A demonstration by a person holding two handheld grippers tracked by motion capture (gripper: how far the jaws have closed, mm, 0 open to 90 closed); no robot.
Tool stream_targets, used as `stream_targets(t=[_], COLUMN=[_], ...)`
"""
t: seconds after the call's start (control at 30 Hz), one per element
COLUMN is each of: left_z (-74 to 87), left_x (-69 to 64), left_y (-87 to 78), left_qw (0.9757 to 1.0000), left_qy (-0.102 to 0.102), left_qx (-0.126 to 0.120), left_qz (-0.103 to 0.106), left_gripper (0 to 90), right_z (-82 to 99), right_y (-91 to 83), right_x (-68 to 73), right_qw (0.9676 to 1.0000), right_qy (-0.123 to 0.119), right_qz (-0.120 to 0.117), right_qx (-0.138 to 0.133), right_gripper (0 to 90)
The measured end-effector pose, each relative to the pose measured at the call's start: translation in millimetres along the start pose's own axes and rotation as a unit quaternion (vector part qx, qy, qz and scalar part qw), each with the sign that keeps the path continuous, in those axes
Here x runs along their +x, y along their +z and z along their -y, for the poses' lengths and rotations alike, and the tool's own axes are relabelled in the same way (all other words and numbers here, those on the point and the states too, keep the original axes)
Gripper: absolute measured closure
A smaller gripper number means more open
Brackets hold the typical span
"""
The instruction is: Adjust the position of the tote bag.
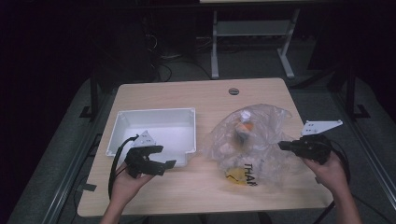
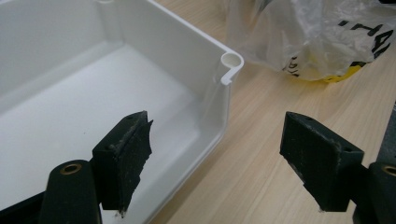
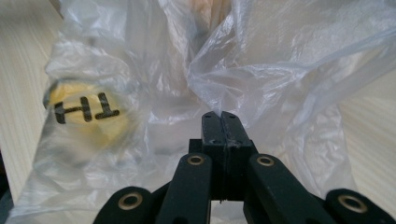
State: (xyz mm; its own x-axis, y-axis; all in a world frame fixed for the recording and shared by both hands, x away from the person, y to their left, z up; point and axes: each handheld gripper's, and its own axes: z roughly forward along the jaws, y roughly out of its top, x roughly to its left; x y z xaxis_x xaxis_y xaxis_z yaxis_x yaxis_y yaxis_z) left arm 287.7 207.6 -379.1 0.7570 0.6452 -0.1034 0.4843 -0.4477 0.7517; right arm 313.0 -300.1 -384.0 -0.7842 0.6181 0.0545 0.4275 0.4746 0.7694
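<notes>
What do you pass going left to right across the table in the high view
Left tongs → white tray → clear plastic bag → right tongs, shut at the bag's edge.

Thin crinkled glossy clear plastic bag (image 1: pixel 252 140), smooth white plastic tray (image 1: pixel 154 116), matt pale wood-grain table (image 1: pixel 187 93)

Crumpled clear plastic bag (image 1: pixel 254 142) on table

A wooden table (image 1: pixel 187 93) is seen with a round grommet hole (image 1: pixel 234 91) near its far edge. Beyond it, the white metal legs of another table (image 1: pixel 215 46) are set on a grey floor (image 1: pixel 257 63) (cables are trailed there, dimly lit).
</notes>
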Motion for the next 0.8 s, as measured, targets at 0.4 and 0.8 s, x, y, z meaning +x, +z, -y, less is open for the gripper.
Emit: stream_targets(t=[0.4, 0.8], left_z=[-21.6, -41.7], left_x=[-4.7, -13.2], left_y=[-1.1, 3.9], left_qw=[0.9996, 0.9986], left_qy=[0.013, 0.033], left_qx=[0.000, 0.009], left_qz=[0.026, 0.041], left_gripper=[23.6, 23.6], right_z=[-33.1, -62.3], right_y=[-4.2, -1.1], right_x=[6.1, 13.7], right_qw=[0.9994, 0.9982], right_qy=[-0.030, -0.050], right_qz=[-0.012, -0.032], right_qx=[-0.013, -0.012], right_gripper=[89.8, 89.8])
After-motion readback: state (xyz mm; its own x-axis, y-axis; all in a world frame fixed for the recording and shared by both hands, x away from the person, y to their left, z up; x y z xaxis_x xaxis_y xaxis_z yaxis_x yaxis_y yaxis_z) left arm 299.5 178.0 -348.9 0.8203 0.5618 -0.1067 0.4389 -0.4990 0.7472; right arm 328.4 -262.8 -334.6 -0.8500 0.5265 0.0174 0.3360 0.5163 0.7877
